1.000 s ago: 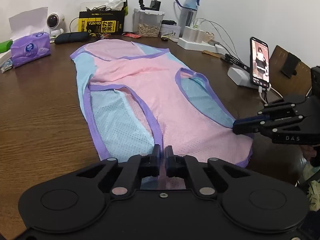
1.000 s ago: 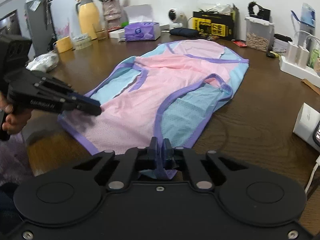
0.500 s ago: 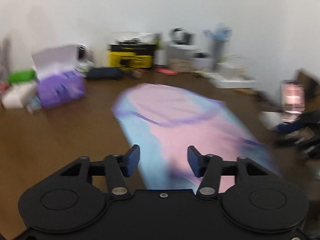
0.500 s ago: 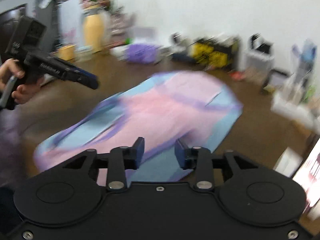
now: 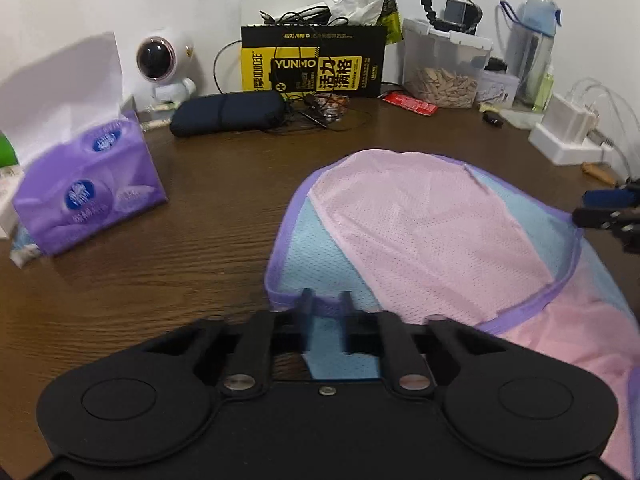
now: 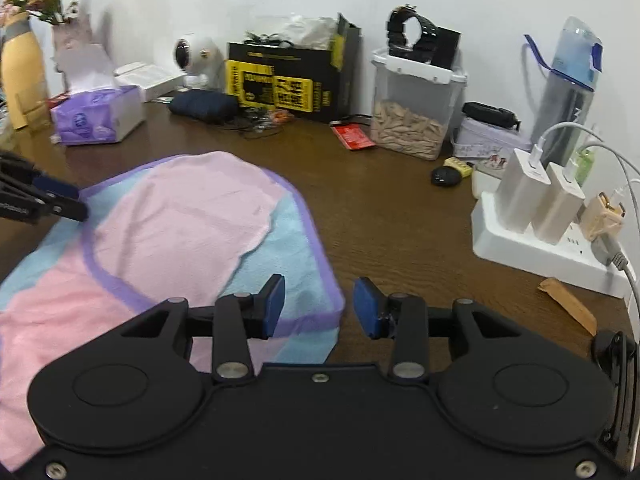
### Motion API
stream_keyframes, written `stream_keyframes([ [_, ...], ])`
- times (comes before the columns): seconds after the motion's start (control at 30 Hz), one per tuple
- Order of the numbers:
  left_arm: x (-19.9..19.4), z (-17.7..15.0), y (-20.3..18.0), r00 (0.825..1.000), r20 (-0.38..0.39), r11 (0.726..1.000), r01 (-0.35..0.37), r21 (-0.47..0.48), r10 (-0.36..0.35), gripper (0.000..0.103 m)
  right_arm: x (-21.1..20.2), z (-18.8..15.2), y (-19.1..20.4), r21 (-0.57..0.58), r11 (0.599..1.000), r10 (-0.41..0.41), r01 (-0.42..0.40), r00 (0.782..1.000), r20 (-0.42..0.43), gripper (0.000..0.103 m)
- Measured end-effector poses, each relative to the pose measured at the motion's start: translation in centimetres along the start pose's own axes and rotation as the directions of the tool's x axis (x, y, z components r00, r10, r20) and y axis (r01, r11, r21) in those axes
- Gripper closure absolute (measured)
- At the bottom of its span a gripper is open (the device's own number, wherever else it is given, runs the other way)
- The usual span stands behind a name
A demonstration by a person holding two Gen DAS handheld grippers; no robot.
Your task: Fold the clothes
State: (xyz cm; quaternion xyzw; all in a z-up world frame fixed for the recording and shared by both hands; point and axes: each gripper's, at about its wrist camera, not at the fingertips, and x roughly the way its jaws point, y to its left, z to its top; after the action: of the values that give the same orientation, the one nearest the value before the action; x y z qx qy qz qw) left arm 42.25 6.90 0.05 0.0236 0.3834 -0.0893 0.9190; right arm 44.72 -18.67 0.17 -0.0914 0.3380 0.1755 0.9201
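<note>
The left gripper (image 5: 326,300) is pointing down at the near-left corner of the vest (image 5: 420,232). Its jaws are sitting all but closed, with the purple hem and a strip of blue mesh caught between them; the fingers are blurred, so the exact bite is hard to read, but it is looking like a pinch on that corner. The right gripper (image 6: 320,306) is standing half spread and its jaws are opening. The vest's right corner is lying under the gap, closer to the left pad, and neither pad is pressing on it. The vest is lying flat on the table (image 5: 160,272), stretching forward from both tools, with its rounded far end well ahead of them. Just under the right gripper, 1 hemmed layer is resting on another, which suggests that a fold is already sitting there. The 2 tools are probably being held at matching corners so that the edge travels evenly and the mesh is not skewing. The downward tilt is likely letting the lower finger slide under the thin cloth. A tissue pack (image 5: 88,192) is sitting ahead and to the left of the left gripper, and a power strip (image 6: 532,256) ahead and to the right of the right one. Both are clear of the cloth, so neither is crowding a corner. With 1 corner pinched and the other free, the right gripper seems to be between grips, and the next fold appears not yet begun.
</note>
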Motion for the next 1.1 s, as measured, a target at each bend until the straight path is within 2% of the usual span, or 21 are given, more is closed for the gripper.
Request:
stream_keyframes([
  [0.1, -0.5, 0.1, 1.0, 0.995, 0.077, 0.997, -0.058, -0.042, 0.061, 0.099, 1.0, -0.6, -0.2, 0.024, 1.000, 0.012, -0.011, 1.000, -0.017, 0.058],
  [0.17, -0.6, 0.3, 3.1, 0.986, 0.107, 0.981, -0.114, -0.157, 0.132, 0.098, 1.2, -1.0, 0.0, 0.024, 0.999, 0.022, -0.021, 1.000, -0.018, 0.058],
  [0.2, -0.6, 0.3, 3.6, 0.983, 0.109, 0.975, -0.124, -0.182, 0.145, 0.098, 1.1, -1.0, 0.0, 0.027, 0.999, 0.023, -0.022, 1.000, -0.014, 0.058],
  [0.23, -0.7, 0.3, 3.7, 0.988, 0.093, 0.977, -0.103, -0.188, 0.122, 0.097, 0.9, -1.1, 0.0, 0.033, 0.999, 0.027, -0.026, 1.000, -0.008, 0.058],
  [0.3, -0.9, 0.3, 4.0, 0.997, 0.051, 0.979, -0.041, -0.198, 0.052, 0.080, 0.3, -1.4, 0.1, 0.039, 0.999, 0.035, -0.035, 0.999, 0.009, 0.058],
  [0.33, -0.9, 0.2, 3.6, 0.999, 0.033, 0.984, 0.003, -0.177, 0.003, 0.052, 0.0, -1.5, 0.2, 0.035, 0.999, 0.041, -0.041, 0.999, 0.008, 0.058],
  [0.37, -1.0, 0.1, 2.6, 0.999, 0.020, 0.991, 0.042, -0.130, -0.040, 0.037, -0.1, -1.5, 0.2, 0.031, 0.998, 0.046, -0.047, 0.999, 0.007, 0.058],
  [0.43, -0.8, 0.0, 0.7, 0.998, 0.000, 0.998, 0.060, -0.029, -0.060, 0.037, -0.2, -1.4, 0.5, 0.020, 0.998, 0.051, -0.051, 0.999, 0.007, 0.058],
  [0.47, -0.7, -0.1, -0.2, 0.999, -0.011, 0.999, 0.048, 0.016, -0.048, 0.044, -0.2, -1.4, 0.6, 0.012, 0.999, 0.053, -0.053, 0.999, 0.006, 0.058],
  [0.5, -0.4, -0.2, -0.7, 0.999, -0.022, 0.998, 0.045, 0.038, -0.044, 0.052, -0.3, -1.4, 0.8, 0.006, 0.998, 0.056, -0.056, 0.998, 0.005, 0.058],
  [0.57, 0.0, -0.3, -1.0, 0.998, -0.033, 0.998, 0.057, 0.028, -0.056, 0.090, -0.1, -1.5, 1.0, 0.006, 0.998, 0.064, -0.064, 0.998, 0.002, 0.058],
  [0.6, 0.1, -0.2, -0.7, 0.997, -0.029, 0.997, 0.073, 0.000, -0.073, 0.096, -0.1, -1.5, 1.1, 0.006, 0.998, 0.068, -0.068, 0.998, -0.001, 0.058],
  [0.63, 0.0, -0.2, -0.6, 0.998, -0.017, 0.998, 0.066, -0.013, -0.066, 0.098, 0.0, -1.6, 1.3, 0.000, 0.998, 0.069, -0.069, 0.998, -0.007, 0.058],
  [0.73, -0.7, -0.1, 0.1, 0.999, 0.040, 0.999, 0.023, -0.044, -0.021, 0.099, 0.1, -1.9, 1.6, -0.014, 0.997, 0.081, -0.082, 0.996, -0.025, 0.058],
  [0.83, -0.6, -0.1, 0.7, 0.997, 0.082, 0.997, 0.016, -0.077, -0.009, 0.099, 0.1, -2.1, 1.5, -0.002, 0.996, 0.091, -0.091, 0.996, -0.022, 0.058],
  [0.93, -0.4, 0.1, 1.0, 0.998, 0.059, 0.996, 0.027, -0.087, -0.021, 0.097, 0.1, -2.0, 1.6, 0.006, 0.996, 0.088, -0.088, 0.996, -0.019, 0.058],
  [1.0, -1.3, -0.2, 0.6, 0.999, 0.041, 0.998, 0.001, -0.065, 0.002, 0.094, -0.6, -2.0, 2.2, -0.016, 0.995, 0.103, -0.103, 0.995, -0.007, 0.058],
  [1.03, -1.8, -0.4, 0.4, 0.999, 0.040, 0.998, -0.003, -0.059, 0.006, 0.088, -1.1, -2.0, 2.7, -0.035, 0.993, 0.116, -0.116, 0.993, -0.001, 0.058],
  [1.07, -2.6, -0.8, 0.2, 0.999, 0.038, 0.998, 0.001, -0.055, 0.001, 0.073, -1.8, -2.2, 3.4, -0.060, 0.988, 0.139, -0.139, 0.990, -0.005, 0.058],
  [1.1, -3.4, -1.3, 0.0, 0.999, 0.037, 0.999, 0.012, -0.052, -0.010, 0.063, -2.4, -2.5, 4.0, -0.083, 0.984, 0.159, -0.159, 0.987, -0.008, 0.058],
])
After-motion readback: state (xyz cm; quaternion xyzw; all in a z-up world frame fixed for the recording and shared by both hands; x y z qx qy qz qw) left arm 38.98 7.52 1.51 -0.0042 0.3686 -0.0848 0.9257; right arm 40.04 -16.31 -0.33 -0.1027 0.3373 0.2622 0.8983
